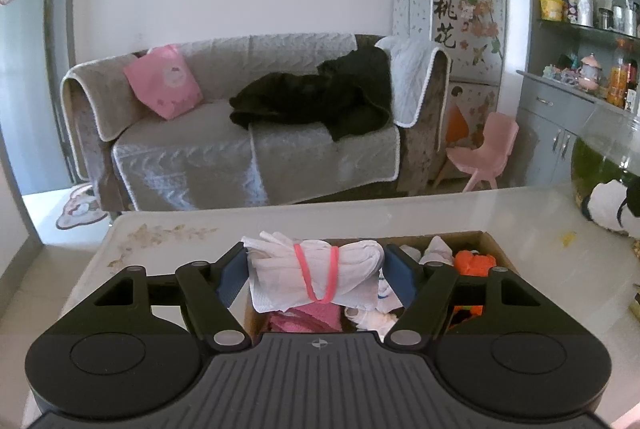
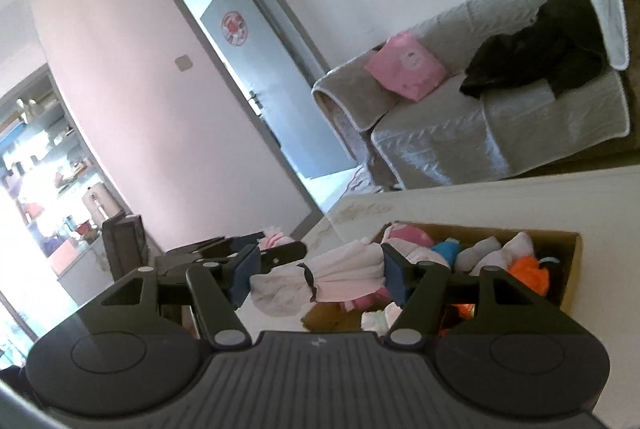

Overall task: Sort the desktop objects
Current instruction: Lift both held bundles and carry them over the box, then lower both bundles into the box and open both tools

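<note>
The left gripper (image 1: 316, 271) pinches a white rolled cloth bundle bound with a pink rubber band (image 1: 316, 275), its blue pads (image 1: 231, 275) pressed against the two ends, and holds it in the air just above the near-left part of an open brown cardboard box (image 1: 490, 243) that is full of small soft items. The right gripper (image 2: 316, 275) grips a second pale pink-white cloth bundle tied with a dark band (image 2: 336, 279), which hangs over the box's near-left corner and the white glossy table (image 2: 520, 197). The main risk, as I judge it, is that the soft rolls get squeezed only at their tips: a tip could fold or slip from a pad and the bundle would drop outside the box onto the table or past its left edge, the right one especially, since part of it sits beyond the box wall. The crowded box could also let a bundle roll off the heap. Each bundle's long axis runs left to right between the pads, roughly level; the right one's looser, flared end points left.
</note>
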`<state>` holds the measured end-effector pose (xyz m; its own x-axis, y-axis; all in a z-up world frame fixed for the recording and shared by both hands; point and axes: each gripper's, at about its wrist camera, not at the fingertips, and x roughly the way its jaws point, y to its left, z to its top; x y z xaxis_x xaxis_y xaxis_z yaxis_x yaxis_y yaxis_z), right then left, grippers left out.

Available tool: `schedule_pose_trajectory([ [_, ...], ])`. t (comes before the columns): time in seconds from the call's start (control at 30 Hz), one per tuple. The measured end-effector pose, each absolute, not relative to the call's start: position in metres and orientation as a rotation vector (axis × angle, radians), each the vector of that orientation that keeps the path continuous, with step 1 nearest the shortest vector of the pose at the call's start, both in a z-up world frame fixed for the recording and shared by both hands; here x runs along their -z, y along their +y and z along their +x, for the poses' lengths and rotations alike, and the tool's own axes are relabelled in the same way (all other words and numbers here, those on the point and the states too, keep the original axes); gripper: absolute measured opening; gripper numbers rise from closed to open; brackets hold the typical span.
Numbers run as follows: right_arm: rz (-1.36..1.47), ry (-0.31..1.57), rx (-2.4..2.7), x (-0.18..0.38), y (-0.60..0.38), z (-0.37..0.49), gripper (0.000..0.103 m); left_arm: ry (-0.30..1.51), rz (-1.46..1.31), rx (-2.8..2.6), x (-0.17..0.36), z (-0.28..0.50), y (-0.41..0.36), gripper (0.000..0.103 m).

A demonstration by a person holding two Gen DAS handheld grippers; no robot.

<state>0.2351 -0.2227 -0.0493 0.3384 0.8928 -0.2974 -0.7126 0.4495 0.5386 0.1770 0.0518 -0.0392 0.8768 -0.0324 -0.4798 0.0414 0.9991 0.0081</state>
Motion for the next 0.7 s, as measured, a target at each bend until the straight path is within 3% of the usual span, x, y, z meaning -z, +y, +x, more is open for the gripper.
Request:
schedule_pose_trajectory([
  [0.7, 0.315, 0.646, -1.059, 0.060, -0.194, 0.263, 0.061, 0.519, 0.173, 0.054, 0.073, 0.184, 0.021, 0.077],
])
